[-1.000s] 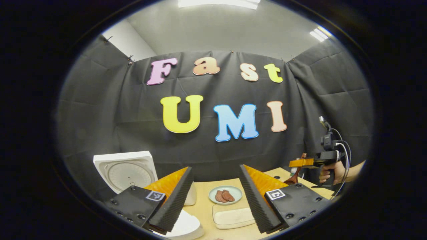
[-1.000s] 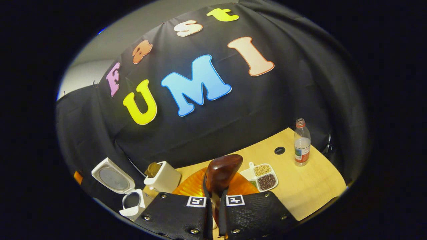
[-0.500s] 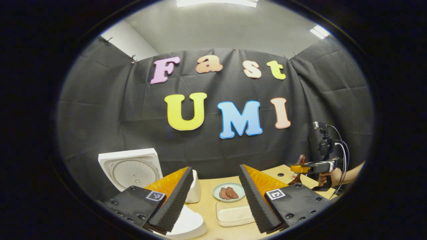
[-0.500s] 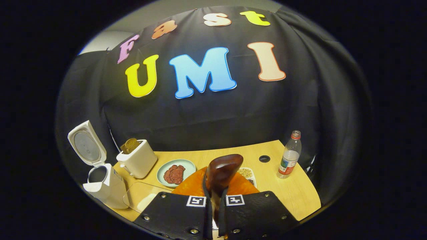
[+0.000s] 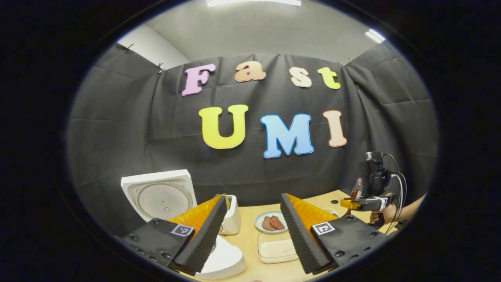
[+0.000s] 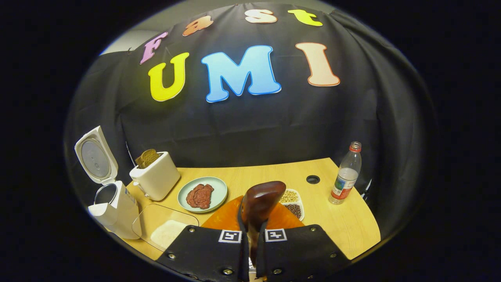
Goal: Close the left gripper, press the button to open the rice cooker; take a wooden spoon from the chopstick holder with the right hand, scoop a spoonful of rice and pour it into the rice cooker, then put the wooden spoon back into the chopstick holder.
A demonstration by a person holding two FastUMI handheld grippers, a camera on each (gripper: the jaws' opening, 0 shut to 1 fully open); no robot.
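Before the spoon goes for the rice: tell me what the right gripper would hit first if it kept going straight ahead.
Probably the divided dish of beans on the table, straight beyond the wooden spoon that the right gripper holds. Depth is unclear; the rice tray lies off to the left of that line.

spoon [image 6: 261,199]: dark wood, glossy and smooth
table [image 6: 352,223]: pale wood grain, matt
rice cooker [image 6: 113,207]: white plastic, smooth
bottle [image 6: 346,174]: clear plastic
plate [image 6: 217,196]: glazed, shiny
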